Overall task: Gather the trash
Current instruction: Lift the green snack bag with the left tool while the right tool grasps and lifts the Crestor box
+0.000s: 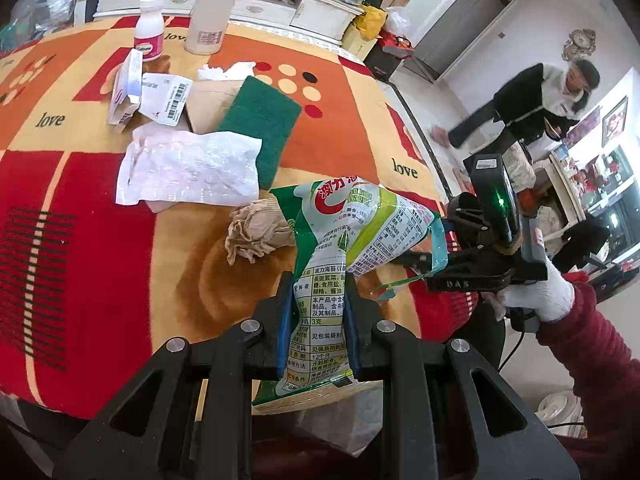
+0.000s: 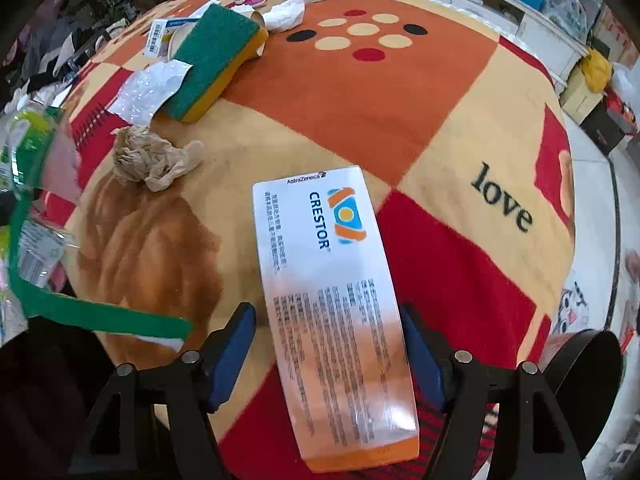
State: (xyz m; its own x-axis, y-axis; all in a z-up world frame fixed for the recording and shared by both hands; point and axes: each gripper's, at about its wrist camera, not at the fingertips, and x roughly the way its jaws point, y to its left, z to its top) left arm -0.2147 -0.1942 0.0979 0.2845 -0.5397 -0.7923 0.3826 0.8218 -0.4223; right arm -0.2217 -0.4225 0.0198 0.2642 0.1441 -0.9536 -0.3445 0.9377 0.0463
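Note:
My left gripper (image 1: pixel 318 284) is shut on a green and white snack wrapper (image 1: pixel 352 220), which hangs crumpled above the tablecloth (image 1: pixel 80 200); its torn green strip (image 2: pixel 80 312) shows at the left of the right wrist view. My right gripper (image 2: pixel 325 314) points down over a white and orange Crestor medicine box (image 2: pixel 320 240) lying on the cloth. The box sits between the blue pads. A gap shows at the left pad, so the jaws stand open. A crumpled brown paper ball (image 1: pixel 256 232) (image 2: pixel 148 164) lies close by.
Farther back lie a white plastic bag (image 1: pixel 188 172), a green and yellow sponge (image 2: pixel 212 60), a white tissue (image 2: pixel 286 14), a small open box (image 1: pixel 126 88), a pink bottle (image 1: pixel 149 28) and a white flask (image 1: pixel 208 12). A person (image 1: pixel 540 108) bends at the back right. A black round rim (image 2: pixel 580 364) sits off the table's near right.

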